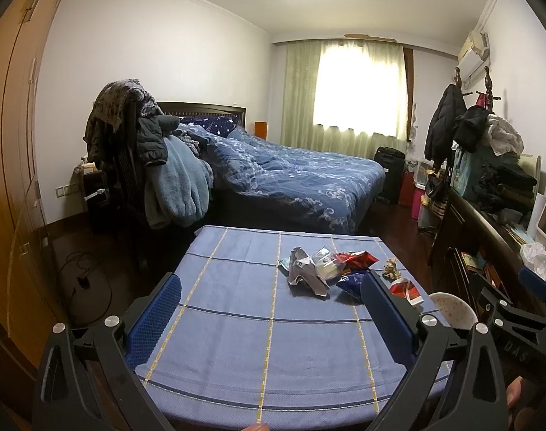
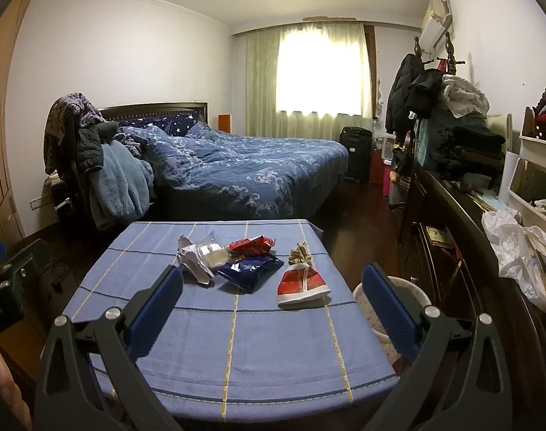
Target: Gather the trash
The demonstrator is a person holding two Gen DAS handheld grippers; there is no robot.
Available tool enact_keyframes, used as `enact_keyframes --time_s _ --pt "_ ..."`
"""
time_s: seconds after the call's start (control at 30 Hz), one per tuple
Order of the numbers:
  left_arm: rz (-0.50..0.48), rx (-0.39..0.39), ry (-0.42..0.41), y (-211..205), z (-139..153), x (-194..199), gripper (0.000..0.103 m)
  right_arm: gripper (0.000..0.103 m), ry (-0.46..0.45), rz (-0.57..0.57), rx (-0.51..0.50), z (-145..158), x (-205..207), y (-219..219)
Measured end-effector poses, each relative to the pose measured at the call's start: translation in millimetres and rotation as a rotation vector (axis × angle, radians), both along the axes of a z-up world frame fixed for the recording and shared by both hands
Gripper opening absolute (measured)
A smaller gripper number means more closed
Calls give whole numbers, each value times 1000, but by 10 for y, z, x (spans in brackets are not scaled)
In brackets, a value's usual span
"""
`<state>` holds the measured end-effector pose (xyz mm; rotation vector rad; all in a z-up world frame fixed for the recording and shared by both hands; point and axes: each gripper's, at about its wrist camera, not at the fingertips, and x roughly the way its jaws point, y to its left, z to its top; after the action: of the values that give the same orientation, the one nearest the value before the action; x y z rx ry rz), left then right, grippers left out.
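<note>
Trash lies on a table with a blue checked cloth (image 1: 237, 323) (image 2: 186, 341): a crumpled silver wrapper (image 1: 305, 269) (image 2: 192, 256), a clear plastic packet (image 2: 212, 249), a red snack bag (image 1: 355, 259) (image 2: 251, 244), a dark blue snack bag (image 2: 249, 269), a red and white carton (image 2: 301, 282) (image 1: 406, 289) and a beige crumpled wad (image 2: 300, 253) (image 1: 391, 268). My left gripper (image 1: 269, 287) is open and empty, held above the table's near half. My right gripper (image 2: 273, 283) is open and empty, short of the trash. A white bin (image 2: 380, 301) (image 1: 452, 310) stands at the table's right edge.
A bed with blue bedding (image 2: 244, 168) lies beyond the table. A chair piled with clothes (image 1: 147, 165) stands at its left. A dark cabinet with clutter and plastic bags (image 2: 517, 251) runs along the right. A wooden wardrobe (image 1: 10, 143) is at the left.
</note>
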<state>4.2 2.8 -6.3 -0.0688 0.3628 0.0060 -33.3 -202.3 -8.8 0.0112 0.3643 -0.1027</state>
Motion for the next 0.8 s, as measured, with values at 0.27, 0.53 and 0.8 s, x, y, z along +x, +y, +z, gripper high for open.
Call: enact_keyframes --time_s 0.27,0.53,0.8 --pt "-3 1 1 5 -5 12 99 100 3 1 2 -12 -1 6" --pt "-1 0 3 1 -1 9 99 100 15 7 2 -38 14 14" --pt "-1 -1 3 4 -5 12 99 100 16 9 4 -39 16 12"
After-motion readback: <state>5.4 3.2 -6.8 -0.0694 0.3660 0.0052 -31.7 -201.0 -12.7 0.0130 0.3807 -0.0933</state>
